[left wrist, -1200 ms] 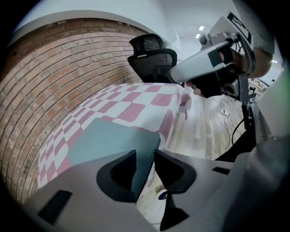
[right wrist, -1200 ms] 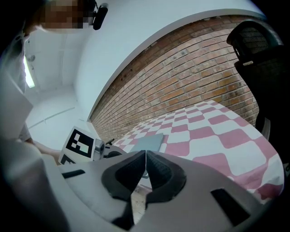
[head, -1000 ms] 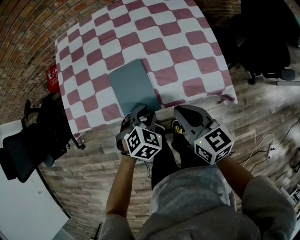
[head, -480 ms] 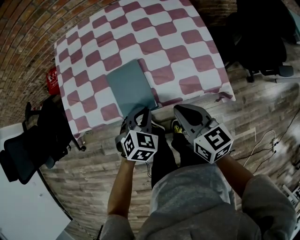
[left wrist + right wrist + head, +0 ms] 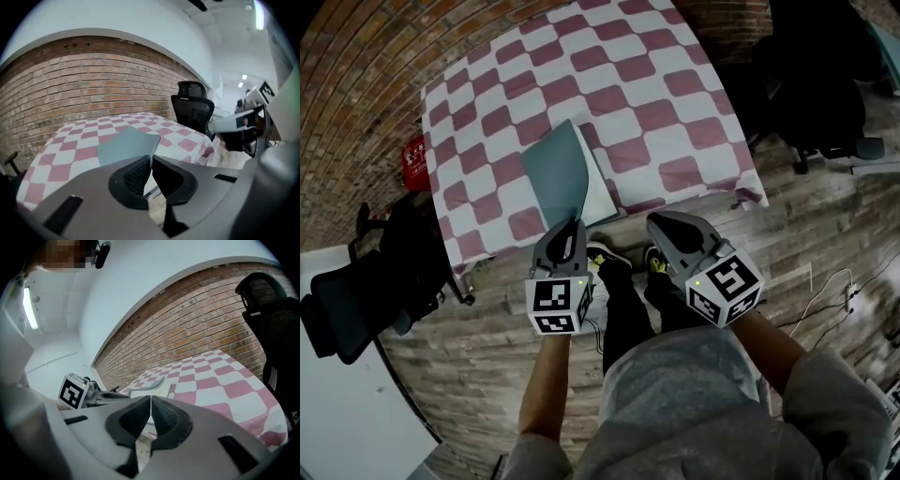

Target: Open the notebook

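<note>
Within shut left claw (image 5: 151, 161), notebook cover (image 5: 125, 144).

The tablecloth (image 5: 619, 84) is a check of dusty red and white squares, and on it the notebook (image 5: 555, 171) shows a dull blue-grey cover over a white page. The left gripper (image 5: 573, 221) and the right gripper (image 5: 654, 219) are grey, each bearing a cube of black-and-white square markers, the right one with a small green light. The wall (image 5: 93, 79) is red-brown brick, the floor (image 5: 825, 234) grey-brown wooden planks, the chair (image 5: 342, 309) black, the person's top (image 5: 684, 403) grey and the trousers (image 5: 623, 323) black.
</note>
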The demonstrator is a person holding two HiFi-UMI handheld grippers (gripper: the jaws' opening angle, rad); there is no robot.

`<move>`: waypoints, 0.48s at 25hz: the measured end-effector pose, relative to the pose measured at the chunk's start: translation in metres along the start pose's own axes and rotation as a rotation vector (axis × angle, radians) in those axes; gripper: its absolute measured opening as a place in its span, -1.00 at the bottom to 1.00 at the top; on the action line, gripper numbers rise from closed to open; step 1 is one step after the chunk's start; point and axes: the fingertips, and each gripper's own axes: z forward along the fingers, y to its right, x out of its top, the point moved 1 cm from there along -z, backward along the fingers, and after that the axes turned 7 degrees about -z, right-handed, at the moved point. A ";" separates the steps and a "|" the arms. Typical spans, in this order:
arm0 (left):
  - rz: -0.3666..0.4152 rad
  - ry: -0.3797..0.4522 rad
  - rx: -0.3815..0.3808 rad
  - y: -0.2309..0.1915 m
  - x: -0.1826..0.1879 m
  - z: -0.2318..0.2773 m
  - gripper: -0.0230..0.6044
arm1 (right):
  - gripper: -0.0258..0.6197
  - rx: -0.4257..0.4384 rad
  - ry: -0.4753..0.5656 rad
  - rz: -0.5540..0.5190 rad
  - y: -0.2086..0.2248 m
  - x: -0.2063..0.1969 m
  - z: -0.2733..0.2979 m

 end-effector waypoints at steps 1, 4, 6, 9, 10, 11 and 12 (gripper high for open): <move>-0.052 0.025 0.007 -0.004 0.002 -0.005 -0.84 | -0.84 0.002 0.002 -0.001 -0.001 0.001 0.000; -0.200 0.094 0.031 -0.016 0.005 -0.019 -0.83 | -0.84 0.005 0.008 -0.007 -0.002 0.004 -0.001; -0.287 0.130 0.051 -0.025 0.005 -0.030 -0.83 | -0.84 0.007 0.015 -0.010 -0.003 0.008 -0.001; -0.402 0.184 0.093 -0.041 0.001 -0.045 -0.83 | -0.84 0.010 0.024 -0.018 -0.003 0.013 0.000; -0.433 0.197 0.112 -0.047 -0.001 -0.050 -0.83 | -0.84 0.012 0.025 -0.021 -0.004 0.014 0.001; -0.457 0.207 0.131 -0.053 -0.003 -0.055 -0.83 | -0.84 0.015 0.026 -0.024 -0.005 0.016 0.001; -0.477 0.214 0.151 -0.058 -0.006 -0.060 -0.84 | -0.84 0.019 0.027 -0.028 -0.006 0.017 0.002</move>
